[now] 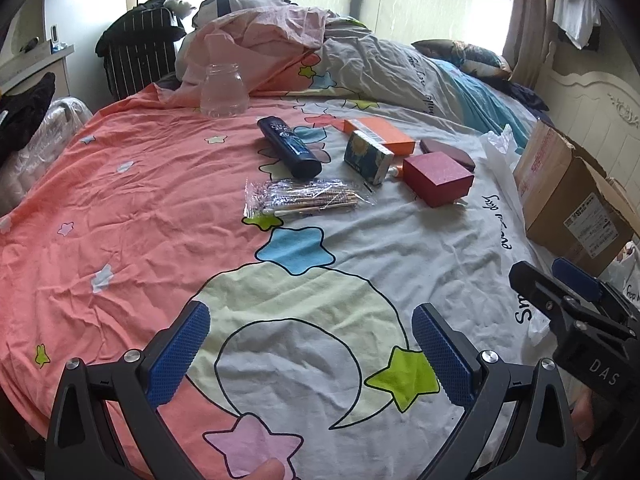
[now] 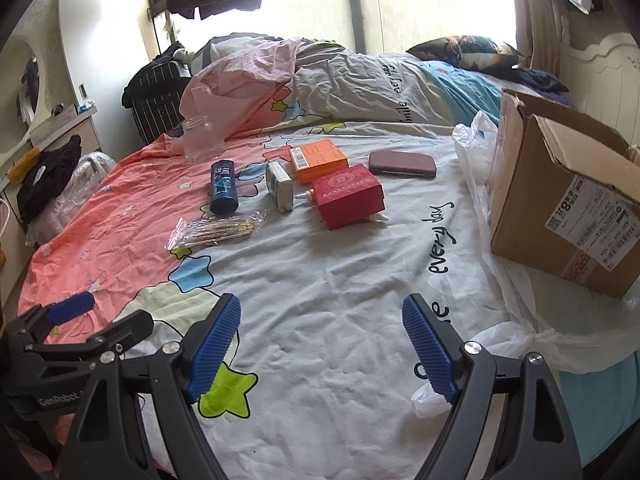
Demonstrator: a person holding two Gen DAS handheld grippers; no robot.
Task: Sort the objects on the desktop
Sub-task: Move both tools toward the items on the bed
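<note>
On the bed sheet lie a dark blue bottle [image 1: 291,148] [image 2: 223,189], a clear bag of cotton swabs [image 1: 298,200] [image 2: 218,230], a blue-and-white small box [image 1: 368,157] [image 2: 280,186], an orange box [image 1: 380,135] [image 2: 318,160], a red box [image 1: 438,178] [image 2: 348,196], a maroon case [image 1: 448,153] [image 2: 402,165] and a clear jar [image 1: 224,90] [image 2: 202,138]. My left gripper [image 1: 310,356] is open and empty, near the bed's front edge. My right gripper [image 2: 322,354] is open and empty, to the right of the left one.
An open cardboard box [image 1: 576,200] [image 2: 560,200] stands at the right on white plastic bags [image 2: 476,152]. A crumpled quilt [image 2: 340,80] and pillow [image 2: 464,52] lie at the back. A dark striped suitcase [image 1: 136,60] stands beyond the bed at the left.
</note>
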